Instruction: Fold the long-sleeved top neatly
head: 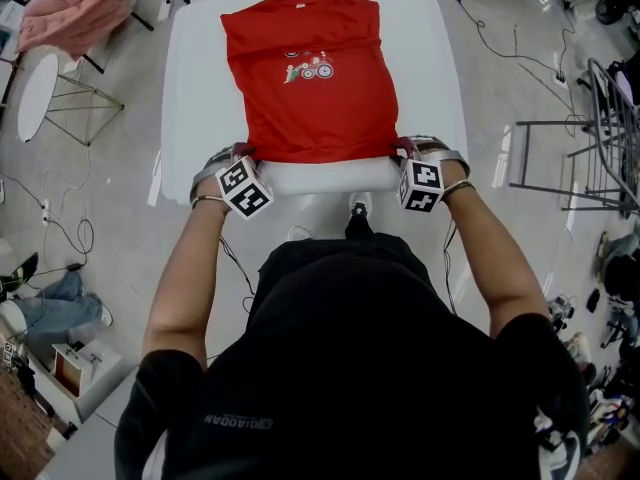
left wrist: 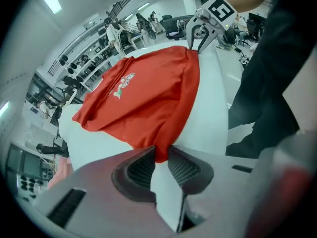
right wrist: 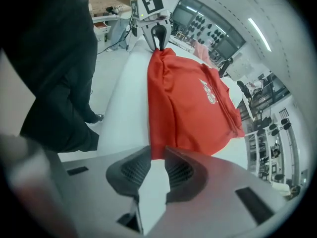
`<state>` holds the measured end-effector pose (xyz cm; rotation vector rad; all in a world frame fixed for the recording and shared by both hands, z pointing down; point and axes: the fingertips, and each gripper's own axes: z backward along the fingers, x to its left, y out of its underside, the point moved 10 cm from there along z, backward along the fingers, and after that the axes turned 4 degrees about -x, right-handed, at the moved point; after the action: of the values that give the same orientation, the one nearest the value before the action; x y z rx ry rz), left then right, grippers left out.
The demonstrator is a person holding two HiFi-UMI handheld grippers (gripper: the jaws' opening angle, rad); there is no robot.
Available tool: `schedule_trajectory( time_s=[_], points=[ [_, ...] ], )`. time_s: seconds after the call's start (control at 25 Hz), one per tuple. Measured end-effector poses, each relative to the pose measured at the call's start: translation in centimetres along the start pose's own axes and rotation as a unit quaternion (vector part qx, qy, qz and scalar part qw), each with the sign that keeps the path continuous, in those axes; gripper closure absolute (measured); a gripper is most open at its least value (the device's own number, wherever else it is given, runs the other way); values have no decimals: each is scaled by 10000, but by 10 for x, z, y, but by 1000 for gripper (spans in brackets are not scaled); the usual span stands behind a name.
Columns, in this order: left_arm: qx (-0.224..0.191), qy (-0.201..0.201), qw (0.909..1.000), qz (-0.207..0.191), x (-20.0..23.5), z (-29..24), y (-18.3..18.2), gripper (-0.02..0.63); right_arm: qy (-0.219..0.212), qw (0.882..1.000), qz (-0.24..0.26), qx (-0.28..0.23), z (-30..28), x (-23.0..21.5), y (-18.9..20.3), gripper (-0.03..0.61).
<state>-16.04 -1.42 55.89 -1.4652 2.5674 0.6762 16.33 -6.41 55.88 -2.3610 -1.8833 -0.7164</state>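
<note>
The red long-sleeved top lies flat on the white table, collar away from me and print facing up, with its sleeves out of sight. My left gripper is at the near left hem corner and my right gripper is at the near right corner. In the left gripper view the jaw tips close on a corner of red cloth. In the right gripper view the tips likewise pinch the hem of the top. Each view shows the other gripper at the far corner.
The table's near edge is just in front of my body. A pink garment hangs on a rack at the far left beside a white round stand. A metal rack stands at the right. Cables run over the floor.
</note>
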Motion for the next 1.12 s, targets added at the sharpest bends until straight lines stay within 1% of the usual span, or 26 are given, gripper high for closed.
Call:
schedule_trajectory(
  time_s=[0.04, 0.12, 0.2, 0.28, 0.4, 0.44, 0.52, 0.64, 0.76, 0.92, 1.12],
  points=[
    [84, 6, 9998, 196, 2, -3, 1, 557, -62, 10000, -65, -30, 0, -1, 1, 494],
    [163, 84, 9970, 752, 4, -4, 3, 574, -123, 9994, -314, -91, 0, -1, 3, 522],
    [179, 219, 9918, 1250, 4, 1, 6, 583, -204, 9967, -770, -165, 5, 0, 5, 539],
    [131, 366, 9851, 1673, -2, 11, 14, 588, -334, 9894, -1384, -284, 11, 2, 6, 543],
    [24, 448, 9740, 2220, -14, 26, 34, 589, -460, 9710, -2296, -483, 20, 8, 10, 546],
    [-23, 474, 9699, 2388, -20, 29, 42, 589, -482, 9666, -2464, -504, 21, 13, 12, 546],
    [-133, 537, 9626, 2651, -32, 35, 53, 589, -459, 9641, -2571, -483, 23, 24, 14, 546],
    [-250, 505, 9581, 2809, -43, 38, 64, 589, -376, 9675, -2478, -349, 24, 35, 11, 548],
    [-326, 466, 9574, 2830, -47, 39, 73, 589, -268, 9721, -2321, -204, 24, 44, 6, 548],
    [-516, 581, 9556, 2843, -52, 41, 80, 591, -108, 9714, -2364, -197, 27, 55, 0, 549],
    [-584, 918, 9638, 2435, -57, 79, 77, 592, -74, 9712, -2360, -309, 61, 70, -11, 549]
  ],
)
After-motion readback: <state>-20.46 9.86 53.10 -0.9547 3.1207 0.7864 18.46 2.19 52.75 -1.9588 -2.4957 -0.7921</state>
